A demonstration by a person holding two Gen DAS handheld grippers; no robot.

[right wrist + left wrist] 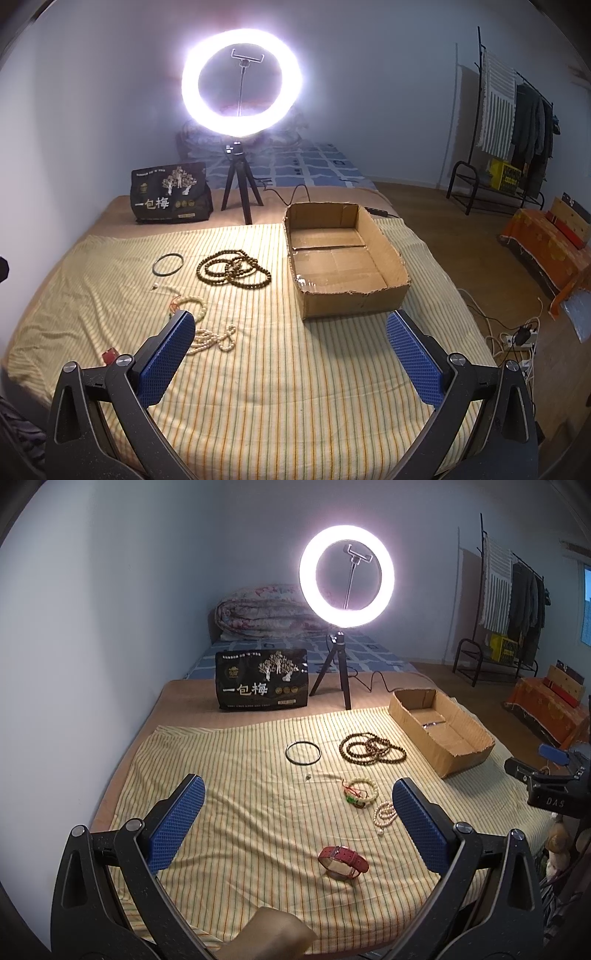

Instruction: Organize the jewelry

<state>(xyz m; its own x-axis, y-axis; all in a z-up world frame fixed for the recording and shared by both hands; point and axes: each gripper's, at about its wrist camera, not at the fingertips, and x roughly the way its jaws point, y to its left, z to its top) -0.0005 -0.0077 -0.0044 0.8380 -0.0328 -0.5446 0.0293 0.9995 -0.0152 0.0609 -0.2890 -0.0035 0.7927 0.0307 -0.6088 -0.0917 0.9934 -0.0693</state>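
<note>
Jewelry lies on a yellow striped cloth [236, 775]. A red-strap watch [343, 862] lies nearest, between the fingers of my open, empty left gripper [297, 797]. Beyond it are a pearl necklace [384, 812], a cream bead bracelet [364, 792] with red cord, a brown bead necklace [371, 747] and a black ring bangle [303, 753]. A cardboard box [347, 254] stands at the right; something small and shiny lies in it [303, 282]. My right gripper [290, 328] is open and empty, hovering in front of the box, with the pearl necklace [214, 338] at its left finger.
A lit ring light on a tripod [345, 579] and a black snack bag [262, 681] stand at the back of the bed. A rolled quilt [258, 613] lies behind. A clothes rack [517, 122], an orange bench [550, 243] and floor cables [513, 332] are at the right.
</note>
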